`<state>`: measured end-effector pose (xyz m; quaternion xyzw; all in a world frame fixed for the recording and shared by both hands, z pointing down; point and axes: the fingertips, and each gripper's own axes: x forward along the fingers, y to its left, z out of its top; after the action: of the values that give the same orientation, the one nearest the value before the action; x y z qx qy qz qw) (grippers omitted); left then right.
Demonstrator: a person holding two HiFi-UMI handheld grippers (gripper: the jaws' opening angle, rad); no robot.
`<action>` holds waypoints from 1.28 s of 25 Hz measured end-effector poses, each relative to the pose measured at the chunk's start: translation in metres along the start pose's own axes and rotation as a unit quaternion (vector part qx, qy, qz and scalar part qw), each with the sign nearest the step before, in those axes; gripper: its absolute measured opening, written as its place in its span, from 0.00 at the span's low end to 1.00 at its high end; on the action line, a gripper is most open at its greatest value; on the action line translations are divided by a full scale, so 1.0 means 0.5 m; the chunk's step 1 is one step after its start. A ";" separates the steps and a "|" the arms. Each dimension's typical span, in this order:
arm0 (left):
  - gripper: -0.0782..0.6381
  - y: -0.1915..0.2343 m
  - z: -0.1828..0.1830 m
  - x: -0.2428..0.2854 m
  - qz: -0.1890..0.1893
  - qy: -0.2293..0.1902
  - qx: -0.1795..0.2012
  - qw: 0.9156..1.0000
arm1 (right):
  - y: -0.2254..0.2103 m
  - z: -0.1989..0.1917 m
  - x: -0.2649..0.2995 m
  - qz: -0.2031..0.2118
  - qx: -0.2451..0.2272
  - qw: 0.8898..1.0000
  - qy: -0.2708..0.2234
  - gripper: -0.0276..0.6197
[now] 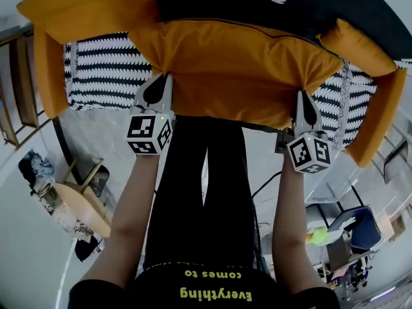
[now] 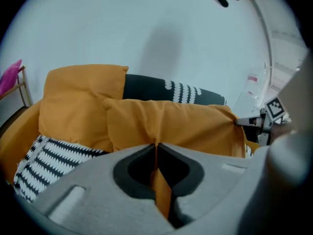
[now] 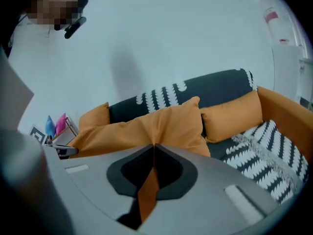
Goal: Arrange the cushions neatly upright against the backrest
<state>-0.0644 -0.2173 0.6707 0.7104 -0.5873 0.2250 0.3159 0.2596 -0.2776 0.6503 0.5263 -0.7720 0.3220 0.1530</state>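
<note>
Pale wall (image 2: 146, 28) stood bare behind an orange-armed sofa (image 1: 48, 69), whose seat and dark backrest (image 3: 215, 89) carried white patterning. Only the head view took in the grey floor (image 1: 96, 140) and the person's dark-trousered legs (image 1: 206, 192).

A large orange cushion (image 1: 238, 69) stretched across the middle of the seat, in front of the backrest. The left gripper (image 1: 159, 85) and the right gripper (image 1: 306, 108) each pinched one end of its near edge. Each gripper's own view showed its jaws pressed together on a thin fold of orange fabric.

The left gripper view alone showed a corner cushion (image 2: 80, 102) propped at the sofa's left end. The right gripper view showed a second cushion (image 3: 232, 116) leaning on the backrest beside the right arm. It also caught pink and blue objects (image 3: 56, 124) beyond the sofa's far end.
</note>
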 end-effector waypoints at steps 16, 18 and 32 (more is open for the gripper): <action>0.14 0.050 0.279 0.237 -0.018 -0.168 0.018 0.985 | -0.076 0.253 0.228 0.026 -0.043 0.987 -0.151 0.09; 0.16 0.066 0.284 0.258 -0.032 -0.165 -0.003 0.986 | -0.080 0.254 0.244 0.029 -0.045 0.988 -0.146 0.09; 0.48 0.082 0.325 0.200 0.053 -0.159 0.054 0.984 | -0.089 0.270 0.177 -0.052 -0.057 0.984 -0.163 0.39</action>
<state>-0.0919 -0.4069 0.6340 0.7213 -0.6535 0.1571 0.1672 0.2788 -0.4404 0.6154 0.6016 -0.7753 0.1786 0.0716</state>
